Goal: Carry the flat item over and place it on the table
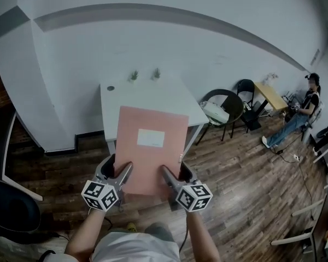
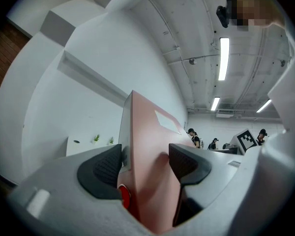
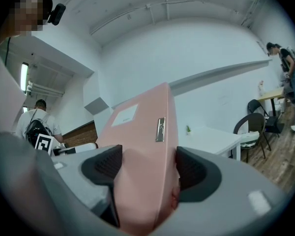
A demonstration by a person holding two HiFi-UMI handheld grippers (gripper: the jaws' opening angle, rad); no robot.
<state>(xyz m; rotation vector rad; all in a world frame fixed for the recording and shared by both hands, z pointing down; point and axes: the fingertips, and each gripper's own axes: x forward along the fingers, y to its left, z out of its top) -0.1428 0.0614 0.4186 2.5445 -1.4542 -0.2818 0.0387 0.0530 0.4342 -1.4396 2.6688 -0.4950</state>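
Note:
A flat pink folder (image 1: 151, 149) with a white label is held level in the air, its far end over the near edge of a white table (image 1: 115, 98). My left gripper (image 1: 122, 174) is shut on its near left corner and my right gripper (image 1: 169, 174) is shut on its near right corner. In the left gripper view the pink folder (image 2: 148, 166) stands edge-on between the black pads (image 2: 105, 167). In the right gripper view the folder (image 3: 140, 154) fills the gap between the pads (image 3: 196, 170), and a small metal clasp (image 3: 160, 129) shows on its side.
Two small green plants (image 1: 145, 75) stand at the table's far edge by the white wall. A black chair (image 1: 225, 109) holding a white bag stands right of the table. A seated person (image 1: 300, 113) is at the far right beside a wooden desk (image 1: 270, 95). Wooden floor lies below.

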